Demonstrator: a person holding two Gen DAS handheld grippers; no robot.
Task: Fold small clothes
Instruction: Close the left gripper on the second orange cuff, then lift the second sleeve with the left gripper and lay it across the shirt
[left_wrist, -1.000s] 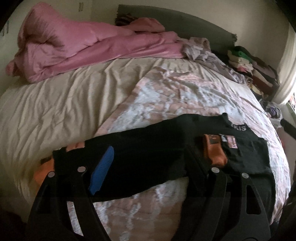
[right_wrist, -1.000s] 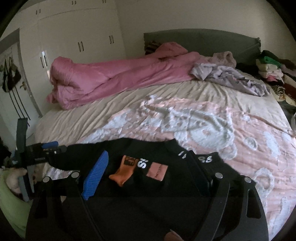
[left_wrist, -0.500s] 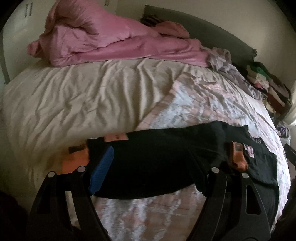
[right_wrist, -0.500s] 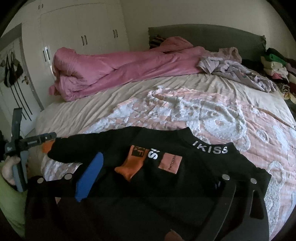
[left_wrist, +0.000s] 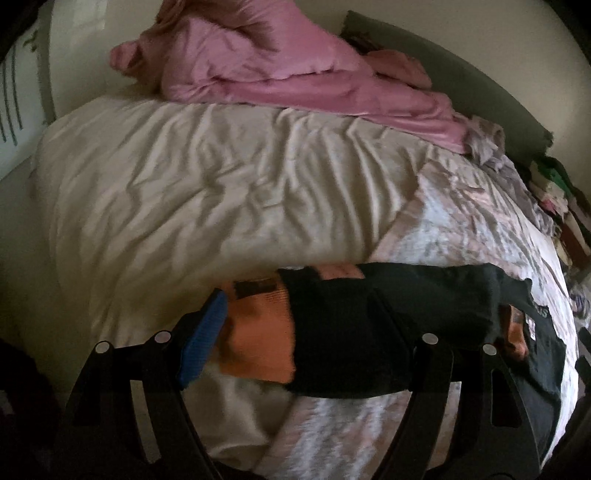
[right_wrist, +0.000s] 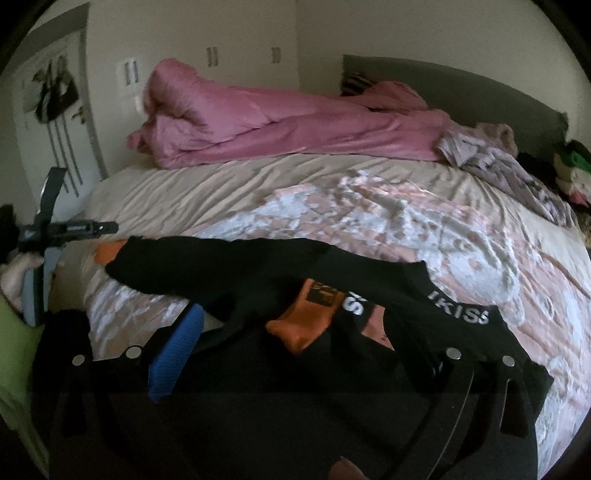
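Note:
A small black sweater (right_wrist: 229, 266) with an "IKISS" collar (right_wrist: 458, 315) and an orange patch (right_wrist: 306, 325) lies flat on the patterned blanket (right_wrist: 424, 221). Its long sleeve (left_wrist: 351, 332) stretches to the left and ends in an orange cuff (left_wrist: 258, 332). My left gripper (left_wrist: 295, 299) hovers open over that cuff end, which lies between the blue-padded finger (left_wrist: 203, 332) and the black one without being pinched. My right gripper (right_wrist: 295, 314) stands wide open low over the chest, nothing pressed between its pads. The left gripper's frame (right_wrist: 74, 230) shows beside the cuff (right_wrist: 107, 254).
A rumpled pink duvet (right_wrist: 277, 125) lies across the back of the bed by the grey headboard (right_wrist: 461, 96). A lilac garment (right_wrist: 517, 177) and stacked clothes (right_wrist: 572, 170) sit at the right. Bare cream sheet (left_wrist: 184, 192) fills the left half. White wardrobe doors (right_wrist: 207, 55) stand behind.
My left gripper has slid left along the sleeve, so the orange cuff now lies between its fingers. My right gripper's jaws have spread wider and it has sunk closer to the sweater.

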